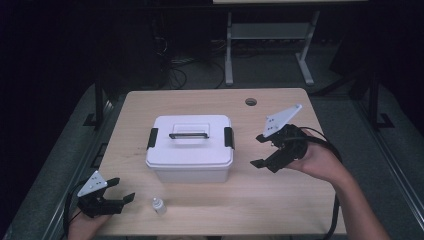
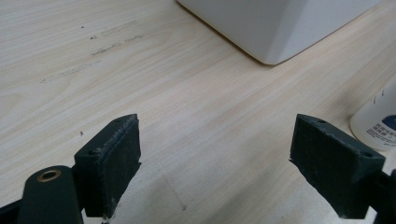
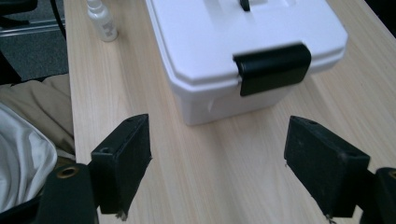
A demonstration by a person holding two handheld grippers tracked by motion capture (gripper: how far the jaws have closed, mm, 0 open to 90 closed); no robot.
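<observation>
A white plastic box (image 1: 190,147) with a lid, a dark handle and two black side latches sits mid-table. A small white dropper bottle (image 1: 159,205) stands near the front edge. My left gripper (image 1: 120,191) is open at the front left corner, a short way left of the bottle (image 2: 376,121), with the box corner (image 2: 275,28) ahead. My right gripper (image 1: 259,150) is open to the right of the box, held above the table and facing the box's right latch (image 3: 273,67). The bottle (image 3: 102,21) appears far off in the right gripper view.
The light wood table (image 1: 280,190) has a round cable hole (image 1: 251,102) near its far edge. A white desk frame (image 1: 270,45) stands on the floor beyond. The person's clothing (image 3: 23,140) lies at the table's near edge.
</observation>
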